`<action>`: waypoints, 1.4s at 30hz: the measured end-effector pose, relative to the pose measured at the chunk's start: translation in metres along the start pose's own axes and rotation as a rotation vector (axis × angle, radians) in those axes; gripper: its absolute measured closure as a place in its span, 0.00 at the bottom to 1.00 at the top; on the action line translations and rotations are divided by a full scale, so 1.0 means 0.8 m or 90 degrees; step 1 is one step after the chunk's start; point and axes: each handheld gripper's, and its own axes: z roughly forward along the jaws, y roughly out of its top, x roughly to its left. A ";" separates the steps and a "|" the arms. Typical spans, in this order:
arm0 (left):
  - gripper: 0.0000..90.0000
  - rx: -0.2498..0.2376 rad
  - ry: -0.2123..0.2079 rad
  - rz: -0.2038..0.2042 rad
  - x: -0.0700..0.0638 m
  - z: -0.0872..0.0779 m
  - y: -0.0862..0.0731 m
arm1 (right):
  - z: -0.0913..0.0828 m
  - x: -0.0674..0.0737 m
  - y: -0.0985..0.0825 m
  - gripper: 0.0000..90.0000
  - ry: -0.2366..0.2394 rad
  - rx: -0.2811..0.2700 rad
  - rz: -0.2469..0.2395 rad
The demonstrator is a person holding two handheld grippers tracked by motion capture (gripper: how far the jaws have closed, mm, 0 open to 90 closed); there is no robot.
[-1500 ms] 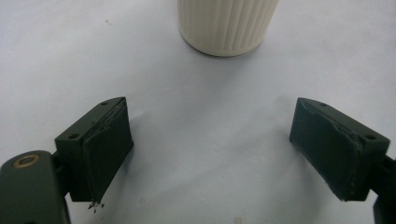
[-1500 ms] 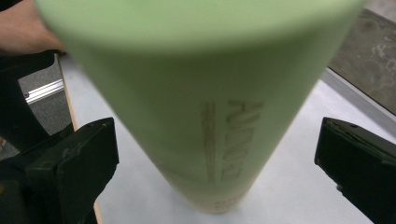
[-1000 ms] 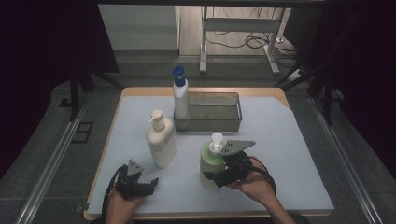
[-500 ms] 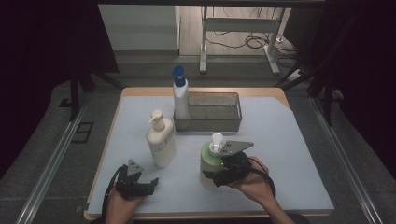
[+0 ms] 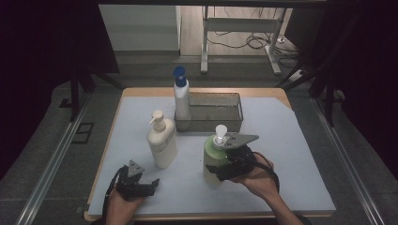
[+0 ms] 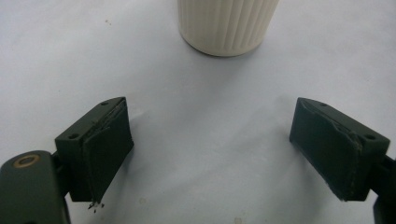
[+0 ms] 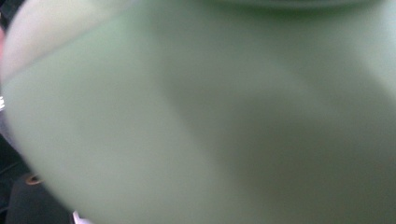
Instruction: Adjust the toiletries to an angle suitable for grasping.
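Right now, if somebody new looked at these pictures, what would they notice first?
Probably the green bottle with its white pump top, near the front of the table, because the right gripper is wrapped around its side. Next come the cream pump bottle to its left and the blue-capped spray bottle standing against the metal tray at the back. The left gripper rests open near the front edge, holding nothing.

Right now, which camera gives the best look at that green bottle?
The high view: the green bottle stands whole on the table, white pump on top, the right gripper around it. The right gripper view gives just a blurred green surface; the left gripper view faces the cream bottle.
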 end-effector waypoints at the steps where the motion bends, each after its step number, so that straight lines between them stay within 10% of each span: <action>1: 0.14 0.000 0.000 0.000 0.000 0.000 0.000 | 0.000 -0.001 0.002 0.14 -0.001 -0.002 0.003; 42: 0.14 -0.001 0.000 0.001 0.000 0.000 0.000 | 0.010 -0.062 0.093 0.14 -0.076 -0.028 0.034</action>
